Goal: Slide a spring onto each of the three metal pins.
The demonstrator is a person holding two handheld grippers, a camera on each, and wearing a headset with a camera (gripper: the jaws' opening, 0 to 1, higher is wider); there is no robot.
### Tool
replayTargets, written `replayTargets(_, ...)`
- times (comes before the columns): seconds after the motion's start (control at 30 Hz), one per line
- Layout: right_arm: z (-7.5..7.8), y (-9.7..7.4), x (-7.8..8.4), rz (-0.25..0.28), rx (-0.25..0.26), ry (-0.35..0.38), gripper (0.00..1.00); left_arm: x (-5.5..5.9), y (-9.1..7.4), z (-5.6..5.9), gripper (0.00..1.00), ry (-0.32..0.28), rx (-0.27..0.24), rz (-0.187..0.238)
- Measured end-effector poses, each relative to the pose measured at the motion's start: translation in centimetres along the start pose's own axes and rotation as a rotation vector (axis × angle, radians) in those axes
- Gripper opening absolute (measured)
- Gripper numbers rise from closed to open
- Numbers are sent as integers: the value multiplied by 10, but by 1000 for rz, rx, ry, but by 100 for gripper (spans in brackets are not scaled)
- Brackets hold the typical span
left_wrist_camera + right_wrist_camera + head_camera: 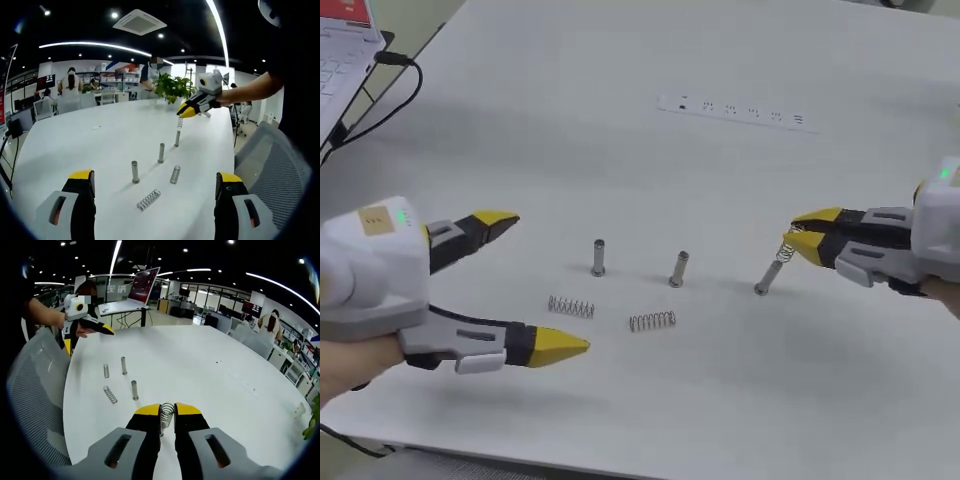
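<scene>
Within narrow right claw [167,411]: one spring [167,417].

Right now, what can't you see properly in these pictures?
- Head view: whether the spring held in the right claw is already over the pin under it. The pieces are too small to tell.
- Right gripper view: most of that pin, hidden behind the claw's yellow tips.
- Head view: the laptop, cut off by the top left edge.
- Head view: the power strip markings, blurred.
</scene>
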State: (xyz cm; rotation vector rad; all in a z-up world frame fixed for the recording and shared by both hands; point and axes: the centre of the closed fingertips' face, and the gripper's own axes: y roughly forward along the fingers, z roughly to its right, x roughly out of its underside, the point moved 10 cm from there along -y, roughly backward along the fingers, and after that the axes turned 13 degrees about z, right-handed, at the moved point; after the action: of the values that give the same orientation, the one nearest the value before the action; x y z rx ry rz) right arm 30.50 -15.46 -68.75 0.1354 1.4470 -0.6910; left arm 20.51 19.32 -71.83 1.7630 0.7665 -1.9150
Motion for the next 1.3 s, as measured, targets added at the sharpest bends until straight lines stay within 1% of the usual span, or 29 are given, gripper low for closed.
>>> replayTargets(0.2,0,1,2,-8,-1,0,7,1,0,0,98,-1,0,-3)
replayTargets(0.27,-1,1,2,-2,1,6,7,2,0,0,98,-4,1,-1)
replayTargets(0.6,-2,2,5,-16,-5,-1,7,3,-4,-1,98,-6,-7,-1)
replayTargets(0.83,-2,4,7,-20,1,5,7,4,-6,-1,98,-9,-7,-7)
replayTargets(1.07,-4,6,10,-28,-3,5,7,4,-6,0,98,-11,-8,-4)
replayTargets(1.3,-5,9,16,-43,-4,12,7,6,-7,0,98,-13,-11,-13)
